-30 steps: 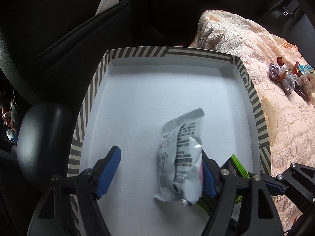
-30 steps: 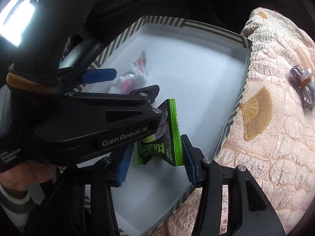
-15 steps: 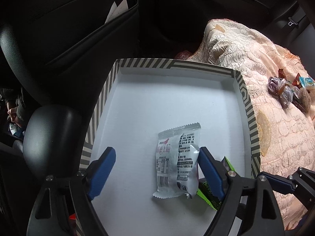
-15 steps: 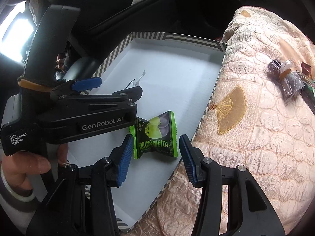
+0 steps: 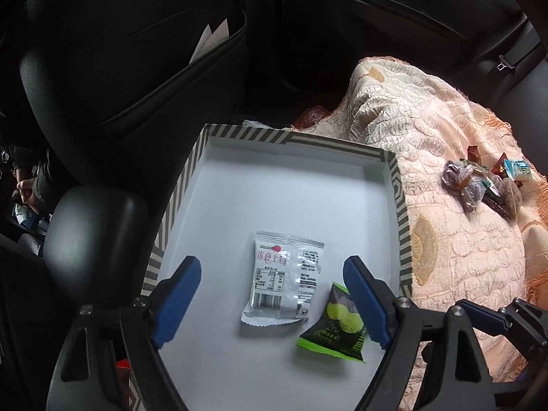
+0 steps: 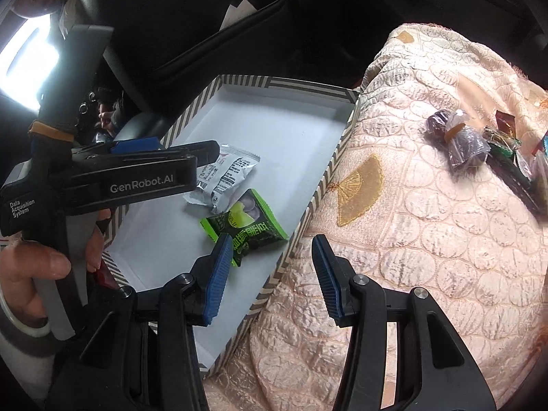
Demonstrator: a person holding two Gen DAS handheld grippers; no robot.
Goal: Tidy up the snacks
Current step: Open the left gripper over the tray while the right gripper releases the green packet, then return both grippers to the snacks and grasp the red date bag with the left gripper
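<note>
Two snacks, a white packet (image 5: 286, 282) and a green packet (image 5: 337, 325), lie in the striped box (image 5: 397, 198) below both empty, wide-open claws, left claw (image 5: 270, 304) and right claw (image 6: 272, 275), while a candy pile (image 6: 479, 147) waits far off on the quilt (image 6: 428, 239).

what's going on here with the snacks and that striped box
A person with two handheld grippers is sorting snacks into a striped box on a car seat. A white packet and a green packet lie inside. The left gripper and right gripper are open, holding nothing. More snacks wait on the quilted blanket.
</note>
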